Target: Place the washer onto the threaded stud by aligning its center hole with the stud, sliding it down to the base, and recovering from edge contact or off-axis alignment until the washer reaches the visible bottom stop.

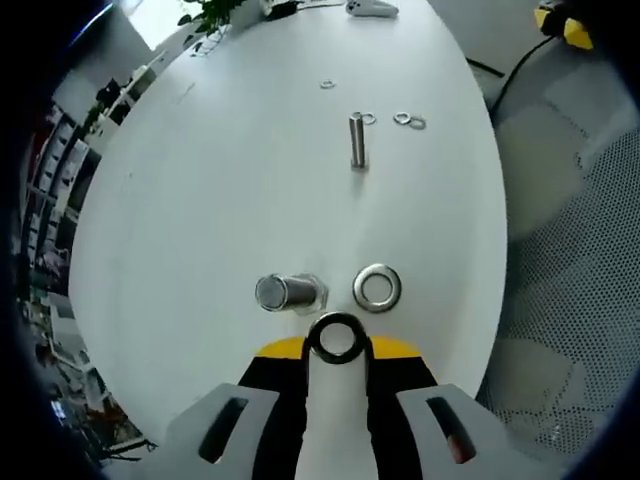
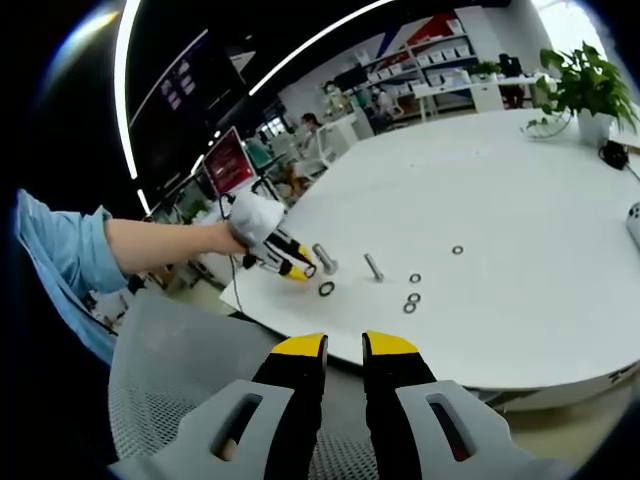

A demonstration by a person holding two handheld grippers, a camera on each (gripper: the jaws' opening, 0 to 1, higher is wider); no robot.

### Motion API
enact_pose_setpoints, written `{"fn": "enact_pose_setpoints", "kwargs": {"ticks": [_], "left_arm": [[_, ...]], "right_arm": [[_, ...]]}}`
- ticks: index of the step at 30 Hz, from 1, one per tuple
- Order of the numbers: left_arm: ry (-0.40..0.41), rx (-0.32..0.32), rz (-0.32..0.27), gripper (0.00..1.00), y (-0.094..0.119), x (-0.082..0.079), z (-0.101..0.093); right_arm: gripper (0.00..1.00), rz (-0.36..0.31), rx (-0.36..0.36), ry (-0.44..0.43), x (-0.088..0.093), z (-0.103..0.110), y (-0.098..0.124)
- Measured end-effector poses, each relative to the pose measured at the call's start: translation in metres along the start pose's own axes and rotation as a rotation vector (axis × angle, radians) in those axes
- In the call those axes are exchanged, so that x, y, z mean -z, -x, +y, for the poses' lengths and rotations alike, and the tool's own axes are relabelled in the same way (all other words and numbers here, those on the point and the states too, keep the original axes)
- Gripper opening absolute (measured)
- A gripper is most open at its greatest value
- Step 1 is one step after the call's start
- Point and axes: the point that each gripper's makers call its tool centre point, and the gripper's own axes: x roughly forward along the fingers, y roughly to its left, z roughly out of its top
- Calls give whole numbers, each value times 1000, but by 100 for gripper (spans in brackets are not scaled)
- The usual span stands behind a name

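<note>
My left hand-held gripper (image 1: 338, 345) pinches a washer (image 1: 337, 337) beside the near threaded stud (image 1: 288, 293) on the counter (image 1: 220, 190) — right hand-held gripper (image 2: 343, 350) nearly closed, empty.

Bright, even overhead light. In the left gripper view the white worktop (image 1: 230, 190) is nearly washed out, with soft, short shadows beside the upright stud (image 1: 358, 142) and the large washer (image 1: 377, 287); metal parts carry small highlights. In the right gripper view a curved ceiling light strip (image 2: 128, 60) glares against a dark ceiling, and daylight whitens the upper right near a potted plant (image 2: 580, 85). Fisheye distortion bends the worktop edge and compresses detail toward the margins. Small washers (image 2: 412, 298) are too tiny to resolve sharply.
</note>
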Motion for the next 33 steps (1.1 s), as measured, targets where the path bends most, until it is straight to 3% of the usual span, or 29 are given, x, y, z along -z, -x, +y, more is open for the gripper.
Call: {"fn": "enact_pose_setpoints", "kwargs": {"ticks": [17, 33], "left_arm": [[6, -48, -124, 19, 41, -27, 15], [-24, -52, -83, 19, 24, -37, 21]], "right_arm": [[17, -4, 3, -1, -1, 0, 0], [17, 1, 5, -4, 0, 0, 1]]}}
